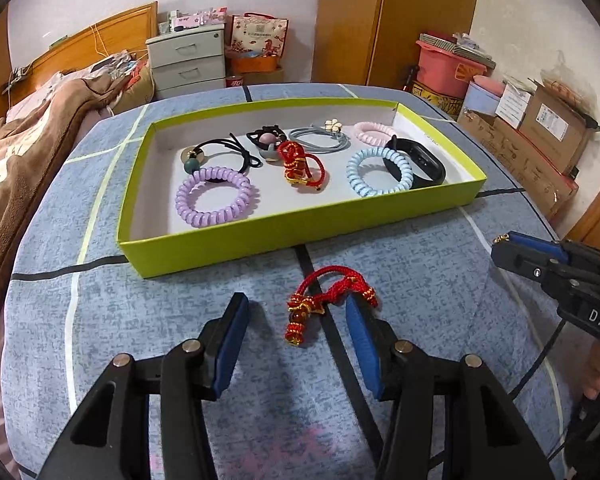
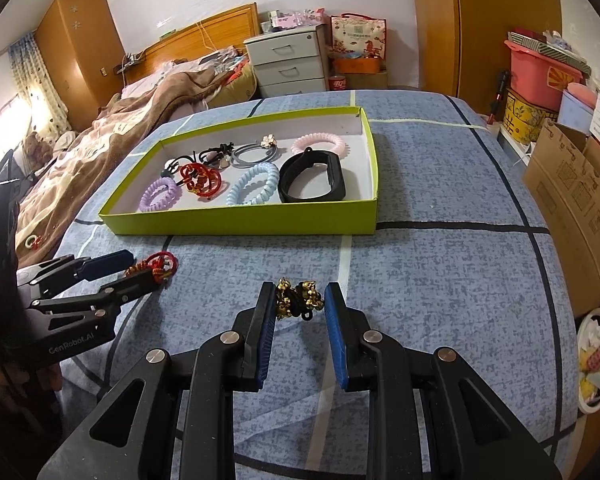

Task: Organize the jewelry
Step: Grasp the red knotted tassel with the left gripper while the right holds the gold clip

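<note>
On the blue checked bed cover (image 1: 140, 320), just in front of the green tray (image 1: 300, 232), a red cord bracelet (image 1: 324, 300) lies loose between the fingers of the left tool (image 1: 296, 312). That tool is released: its jaws stand apart with nothing pressed. The bracelet sits off centre, its knotted end touching or just beside the right-hand pad, while a clear gap remains on the other side. I judge the tool is lined up this way so that closing would catch the cord across its middle.

The right tool (image 2: 300, 300) holds a small black band with gold bells (image 2: 298, 300) between its pads. The pads look pressed against it on both sides, so I read it as clenched on the piece, though how firmly I cannot tell.

The tray already carries a purple coil tie (image 1: 216, 200), a blue coil tie (image 1: 378, 172), a pink coil tie (image 1: 374, 132), a black wristband (image 1: 416, 164), a second red bracelet (image 1: 300, 164) and several hair ties. The two pieces outside it seem to be the last ones left to put in.
</note>
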`<action>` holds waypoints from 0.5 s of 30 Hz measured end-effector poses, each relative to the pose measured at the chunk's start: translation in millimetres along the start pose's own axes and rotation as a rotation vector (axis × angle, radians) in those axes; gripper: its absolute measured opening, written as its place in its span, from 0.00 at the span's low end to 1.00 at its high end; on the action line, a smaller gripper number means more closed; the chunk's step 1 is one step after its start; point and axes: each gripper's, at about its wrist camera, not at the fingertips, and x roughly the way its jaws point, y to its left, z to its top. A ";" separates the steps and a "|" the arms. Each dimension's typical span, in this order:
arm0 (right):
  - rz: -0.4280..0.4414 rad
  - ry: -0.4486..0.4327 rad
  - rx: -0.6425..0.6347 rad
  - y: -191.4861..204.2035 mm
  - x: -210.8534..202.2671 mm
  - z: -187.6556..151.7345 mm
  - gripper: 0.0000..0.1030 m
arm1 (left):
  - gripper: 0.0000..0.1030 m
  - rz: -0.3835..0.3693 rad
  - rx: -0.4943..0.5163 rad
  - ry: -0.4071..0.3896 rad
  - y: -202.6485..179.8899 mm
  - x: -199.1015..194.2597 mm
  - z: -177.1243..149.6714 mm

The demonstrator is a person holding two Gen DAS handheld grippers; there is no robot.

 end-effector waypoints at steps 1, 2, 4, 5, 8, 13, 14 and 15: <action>0.002 0.001 0.001 1.2 -0.3 -0.8 0.25 | 0.41 0.013 -0.002 -0.001 0.1 -0.5 -0.3; 0.002 0.001 0.001 1.6 -0.5 -1.1 0.25 | 0.40 0.017 0.002 -0.002 -0.7 -0.7 -0.3; 0.003 0.002 0.001 2.0 -0.5 -0.9 0.25 | 0.29 0.006 0.004 -0.003 -0.7 -1.7 -0.7; 0.003 0.001 0.001 2.2 -0.7 -1.1 0.25 | 0.24 -0.003 0.004 0.001 -0.7 -2.0 -0.8; 0.002 -0.001 0.004 1.7 -0.8 -0.6 0.25 | 0.18 -0.018 -0.002 0.007 -1.1 -2.2 -1.7; 0.000 -0.003 0.004 2.1 -1.6 -0.9 0.25 | 0.13 -0.032 -0.029 0.001 2.5 -5.0 -3.6; 0.002 -0.002 0.003 1.7 -1.5 -0.6 0.25 | 0.13 -0.041 -0.044 -0.001 5.2 -5.7 -4.3; 0.004 -0.003 0.002 1.9 -1.9 -0.5 0.25 | 0.13 -0.044 -0.059 -0.004 8.1 -6.5 -5.0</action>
